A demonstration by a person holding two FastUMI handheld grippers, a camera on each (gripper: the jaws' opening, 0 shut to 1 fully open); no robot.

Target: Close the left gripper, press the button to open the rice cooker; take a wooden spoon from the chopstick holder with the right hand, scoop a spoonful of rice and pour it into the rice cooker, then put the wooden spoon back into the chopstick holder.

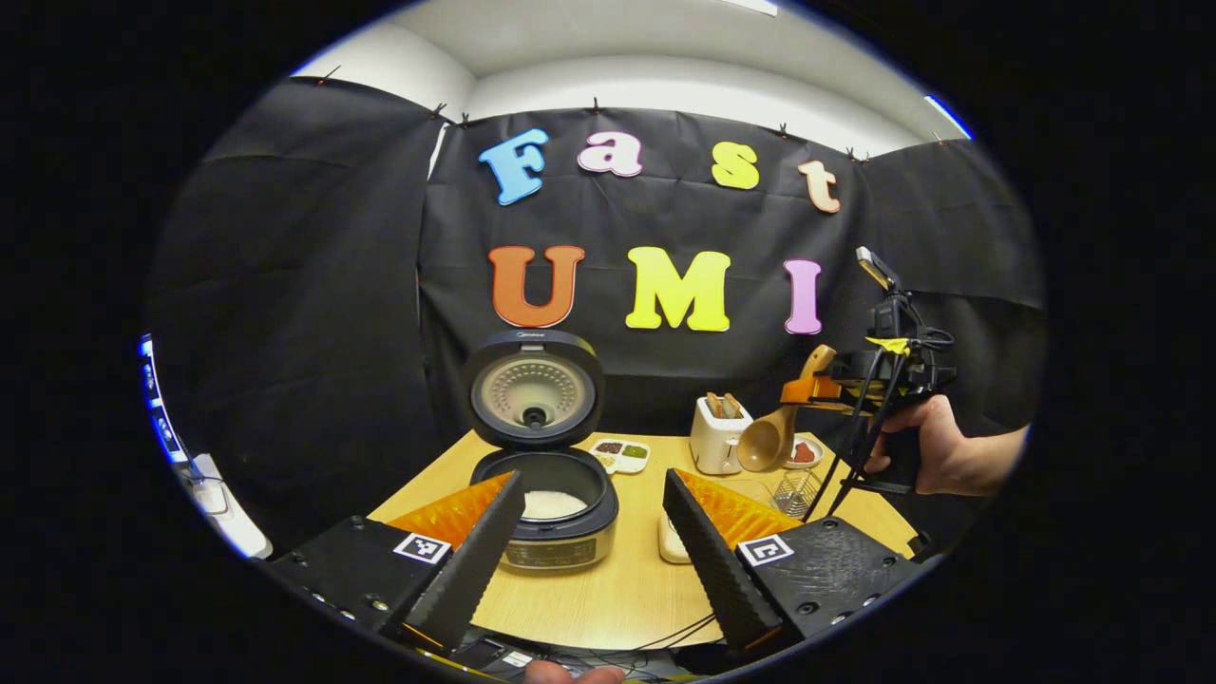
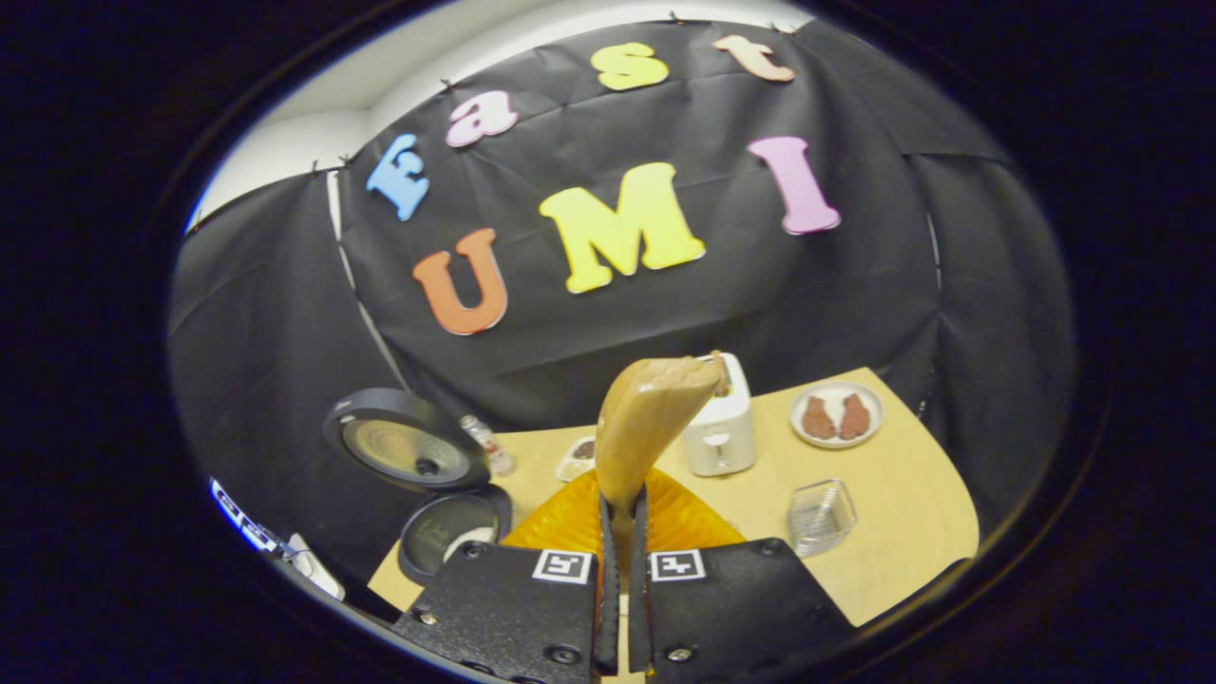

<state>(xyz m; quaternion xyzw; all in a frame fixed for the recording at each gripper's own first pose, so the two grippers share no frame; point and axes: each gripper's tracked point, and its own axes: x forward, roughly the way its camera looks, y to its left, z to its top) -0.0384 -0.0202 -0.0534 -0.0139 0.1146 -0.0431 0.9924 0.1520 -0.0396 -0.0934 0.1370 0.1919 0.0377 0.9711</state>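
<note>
Left gripper view first: your left gripper (image 1: 591,541) hangs low over the near edge of the table (image 1: 617,589) with its fingers spread wide and nothing between them. My guess is it's parked there to stay out of the way, since the rice cooker (image 1: 556,513) already stands open, lid (image 1: 534,388) tipped up and back, with white rice in the pot. So the button step looks done. Over on the right, your hand (image 1: 936,446) holds the right gripper (image 1: 807,391) up in the air, and the wooden spoon (image 1: 774,432) dangles from it, bowl down, above the clear chopstick holder (image 1: 796,492). One spoon, one holder, one cooker. Behind them sit one white toaster (image 1: 717,435), one divided dish (image 1: 620,454) of grains, and one small plate (image 1: 806,452) mostly hidden by the spoon.

Right gripper view: the fingers are clenched on the spoon (image 2: 651,427) handle, both pads pressing it, with the bowl pointing away from the camera toward the wall. Holding it by the handle end makes sense if you want the bowl free for scooping. The holder (image 2: 822,515) sits on the table to the right, and I can't see anything in it. The cooker (image 2: 451,527) is off to the left, well apart from the spoon. I count one toaster (image 2: 719,427), one plate (image 2: 836,414) with two brown pieces on it, and one small bottle (image 2: 486,445) beside the lid.

Can't tell from either view whether the spoon bowl carries any rice.
</note>
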